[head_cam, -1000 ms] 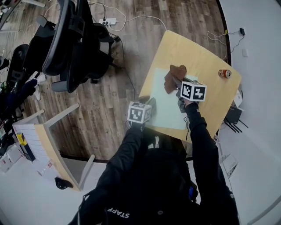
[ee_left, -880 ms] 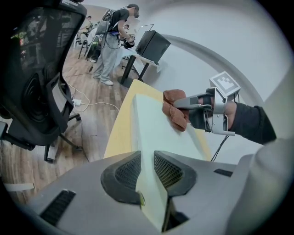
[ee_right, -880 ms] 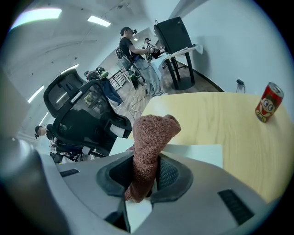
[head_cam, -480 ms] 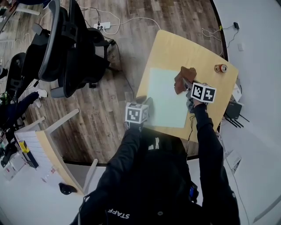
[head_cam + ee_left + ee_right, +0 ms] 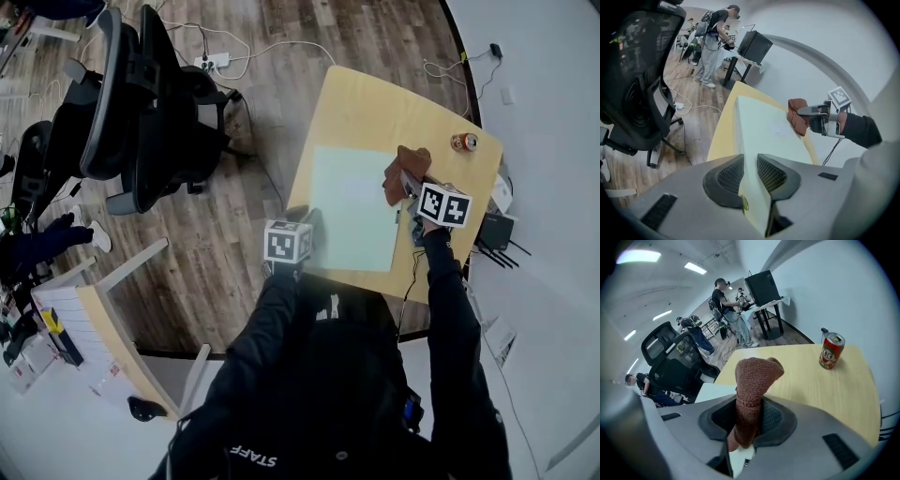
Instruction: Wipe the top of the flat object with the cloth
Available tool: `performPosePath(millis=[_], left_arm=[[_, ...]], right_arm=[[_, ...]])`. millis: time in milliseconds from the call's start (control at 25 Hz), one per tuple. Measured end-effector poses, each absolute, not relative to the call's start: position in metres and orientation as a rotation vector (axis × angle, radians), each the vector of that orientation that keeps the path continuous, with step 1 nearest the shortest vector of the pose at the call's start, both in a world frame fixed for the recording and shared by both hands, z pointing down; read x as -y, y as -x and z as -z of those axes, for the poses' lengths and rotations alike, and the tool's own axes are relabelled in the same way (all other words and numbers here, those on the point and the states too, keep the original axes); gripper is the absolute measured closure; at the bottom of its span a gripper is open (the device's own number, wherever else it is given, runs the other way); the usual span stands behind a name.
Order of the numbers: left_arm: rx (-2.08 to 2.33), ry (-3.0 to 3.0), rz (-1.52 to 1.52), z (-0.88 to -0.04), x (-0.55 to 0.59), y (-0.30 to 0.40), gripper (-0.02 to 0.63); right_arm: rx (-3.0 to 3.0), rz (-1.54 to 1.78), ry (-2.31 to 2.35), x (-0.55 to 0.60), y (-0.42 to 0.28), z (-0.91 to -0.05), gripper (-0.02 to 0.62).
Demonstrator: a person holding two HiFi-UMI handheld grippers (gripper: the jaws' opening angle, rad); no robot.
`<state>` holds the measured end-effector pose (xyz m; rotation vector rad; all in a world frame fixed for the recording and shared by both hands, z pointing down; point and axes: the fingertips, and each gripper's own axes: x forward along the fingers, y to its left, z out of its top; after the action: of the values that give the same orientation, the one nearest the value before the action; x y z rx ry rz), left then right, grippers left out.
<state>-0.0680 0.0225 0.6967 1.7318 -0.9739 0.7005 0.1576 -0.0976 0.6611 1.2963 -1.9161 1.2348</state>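
A pale green flat board [image 5: 352, 208] lies on the light wooden table [image 5: 375, 103]. My left gripper [image 5: 313, 223] is shut on the board's near left edge; in the left gripper view the board [image 5: 764, 131] runs away from between the jaws [image 5: 750, 185]. My right gripper [image 5: 410, 186] is shut on a brown cloth [image 5: 403, 169], which rests at the board's far right edge. In the right gripper view the cloth [image 5: 752, 378] stands bunched up out of the jaws [image 5: 747, 425], with a corner of the board [image 5: 710, 392] to its left.
A red drink can [image 5: 462, 142] stands on the table's far right corner, also the can [image 5: 830, 351] ahead of the right gripper. Black office chairs [image 5: 141, 103] and floor cables are at the left. A white shelf unit [image 5: 94, 309] stands at the lower left.
My right gripper has carried the cloth to the right across the board, from its middle to its right edge. The left gripper keeps its hold on the board's edge.
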Motion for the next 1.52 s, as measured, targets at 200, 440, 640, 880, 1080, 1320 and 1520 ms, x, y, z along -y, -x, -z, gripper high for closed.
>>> performPosePath(millis=[200, 440, 640, 880, 1080, 1320, 1520], left_arm=[[0.974, -1.729, -0.693, -0.697, -0.023, 0.068, 0.5], [0.979, -1.726, -0.692, -0.7, -0.024, 0.069, 0.499], [0.969, -1.724, -0.689, -0.696, -0.024, 0.066, 0.499], [0.97, -1.727, -0.678, -0.696, -0.023, 0.067, 0.499], [0.975, -1.724, -0.679, -0.698, -0.023, 0.068, 0.499], [0.978, -1.717, -0.688, -0.697, -0.024, 0.07, 0.499], [0.983, -1.711, -0.704, -0.699, -0.025, 0.07, 0.499]], right_arm=[[2.034, -1.244, -1.227, 0.092, -0.124, -0.627, 0.485], [2.192, -1.307, -0.998, 0.083, -0.041, -0.608, 0.485], [2.232, -1.372, -0.812, 0.075, 0.024, -0.62, 0.485], [2.205, -1.435, -0.664, 0.06, 0.066, -0.639, 0.485], [2.113, -1.397, -0.679, 0.05, 0.051, -0.675, 0.485], [2.099, -1.428, -0.72, 0.043, 0.031, -0.681, 0.485], [2.082, -1.43, -0.747, 0.042, 0.013, -0.683, 0.485]])
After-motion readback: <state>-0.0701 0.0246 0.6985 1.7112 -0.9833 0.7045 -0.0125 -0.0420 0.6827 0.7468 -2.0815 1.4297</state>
